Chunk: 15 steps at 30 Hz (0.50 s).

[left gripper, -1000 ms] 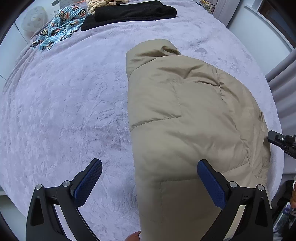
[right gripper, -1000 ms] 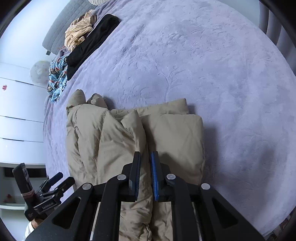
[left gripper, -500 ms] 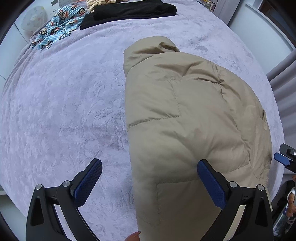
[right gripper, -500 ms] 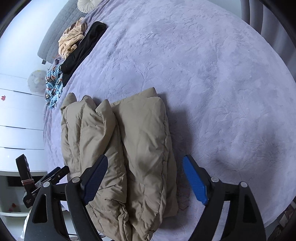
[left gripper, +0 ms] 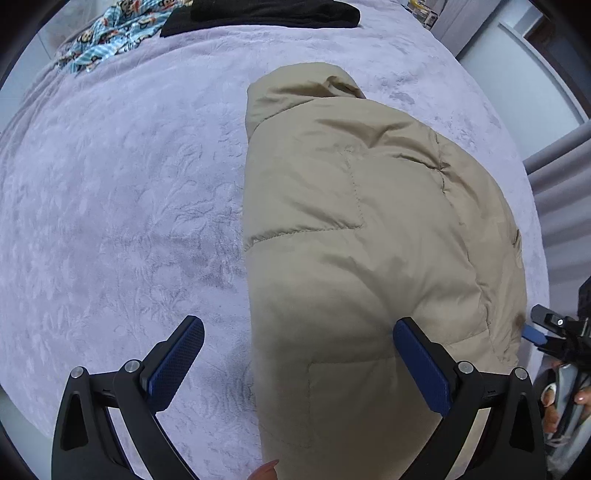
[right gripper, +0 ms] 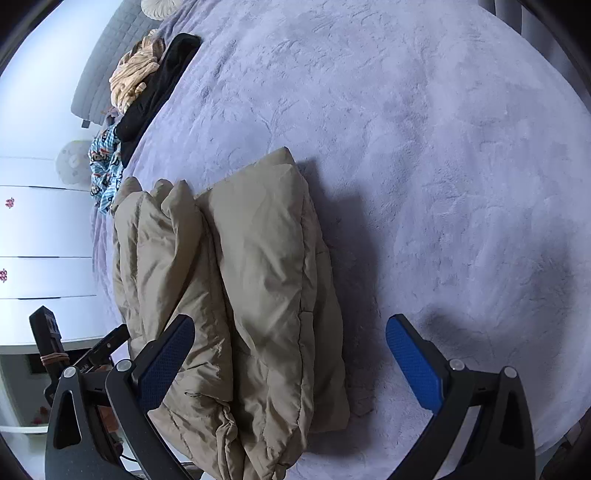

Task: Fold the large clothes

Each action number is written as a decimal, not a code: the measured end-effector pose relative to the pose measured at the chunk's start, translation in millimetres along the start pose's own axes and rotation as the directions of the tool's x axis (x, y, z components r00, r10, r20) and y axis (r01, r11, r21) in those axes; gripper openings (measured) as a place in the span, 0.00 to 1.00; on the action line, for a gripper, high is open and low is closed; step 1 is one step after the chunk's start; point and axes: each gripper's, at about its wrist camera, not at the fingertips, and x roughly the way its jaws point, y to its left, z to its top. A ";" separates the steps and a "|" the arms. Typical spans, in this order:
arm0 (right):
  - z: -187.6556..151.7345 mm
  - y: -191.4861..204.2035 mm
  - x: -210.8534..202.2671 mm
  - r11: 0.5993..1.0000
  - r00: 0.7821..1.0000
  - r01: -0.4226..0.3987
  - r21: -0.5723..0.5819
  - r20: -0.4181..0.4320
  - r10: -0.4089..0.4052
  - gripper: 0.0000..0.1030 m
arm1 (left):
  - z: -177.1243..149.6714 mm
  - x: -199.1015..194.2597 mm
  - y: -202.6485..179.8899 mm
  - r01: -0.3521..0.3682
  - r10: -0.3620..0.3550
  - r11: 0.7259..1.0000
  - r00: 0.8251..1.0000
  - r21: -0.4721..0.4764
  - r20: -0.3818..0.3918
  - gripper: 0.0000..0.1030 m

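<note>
We find the beige padded jacket (left gripper: 369, 258) lying folded lengthwise into a thick bundle on the lavender bedspread (left gripper: 110, 221), close to the near edge of the bed. Our left gripper (left gripper: 297, 363) stands spread wide and holds nothing; its left pad sits over bare bedspread and its right pad over the jacket's near end. Our right gripper (right gripper: 290, 360) is likewise spread wide and empty, above the bundle's opposite side, where the stacked layers (right gripper: 221, 295) show as several puffy rolls lying against each other. We judge the lengthwise fold done and a crosswise fold probably still to come. The main risk is springback: the padding looks lofty and the shell looks slick, so unrestrained layers may slide apart. A grasp taking only the top layer would peel the stack open. Because the bundle lies near the bed edge, a pull toward us could drag it off. A black garment (left gripper: 273, 13), a patterned blue cloth (left gripper: 107, 37) and a tan cloth (right gripper: 133, 81) lie well apart at the far end.
</note>
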 end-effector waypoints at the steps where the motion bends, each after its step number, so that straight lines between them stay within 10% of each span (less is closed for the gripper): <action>1: 0.5 -1.9 1.2 1.000 1.000 -0.003 0.005 -0.006 0.003 1.00 | 0.8 1.9 5.6 0.034 -0.034 0.999 0.999 -0.023 -0.010 1.00; 8: 4.6 -14.1 6.9 0.996 0.996 -0.082 0.039 -0.024 0.083 1.00 | 8.6 20.4 43.7 0.220 -0.224 0.970 0.974 -0.107 -0.025 1.00; 15: 8.9 -26.5 29.9 0.980 0.979 -0.182 0.081 -0.078 0.188 1.00 | 13.9 70.7 80.0 0.539 -0.567 0.809 0.821 -0.236 -0.068 1.00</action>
